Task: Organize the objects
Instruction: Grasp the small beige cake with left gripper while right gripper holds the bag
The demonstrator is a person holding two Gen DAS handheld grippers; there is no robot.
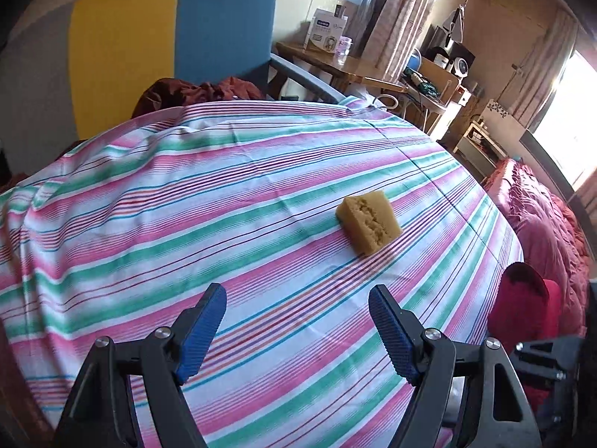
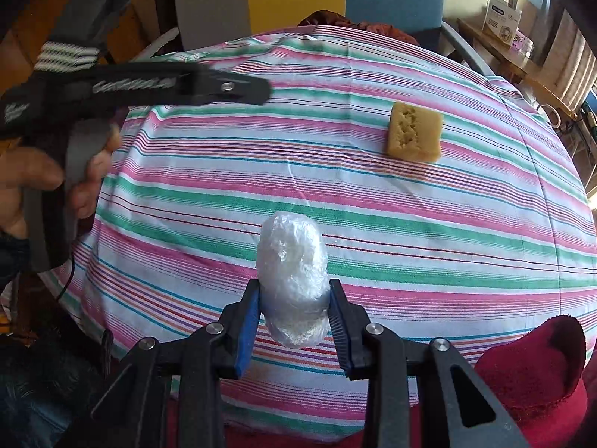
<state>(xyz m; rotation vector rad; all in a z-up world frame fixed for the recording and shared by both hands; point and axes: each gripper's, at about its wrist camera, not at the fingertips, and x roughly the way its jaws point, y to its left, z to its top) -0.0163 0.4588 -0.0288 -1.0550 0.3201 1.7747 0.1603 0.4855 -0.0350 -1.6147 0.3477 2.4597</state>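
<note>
Item: plastic-wrapped bundle (image 2: 293, 280), translucent white, lumpy. It is sitting upright between the blue pads (image 2: 247, 330) of the right gripper (image 2: 294, 330), which is clamping narrow on its lower half; the upper half is standing clear above the fingertips. The low grip is likely leaving the soft top free of crushing.

Item: yellow sponge block (image 1: 368, 223), pitted top face, is lying loose on the striped cloth (image 1: 186, 201), ahead and to the right of the left gripper (image 1: 296, 332). That gripper is hovering with fingers spread wide, nothing between them, probably lining up for the sponge.

Item: red fabric cap (image 2: 533, 369), mouth open, is resting at the cloth's near right edge, possibly the receptacle.
</note>
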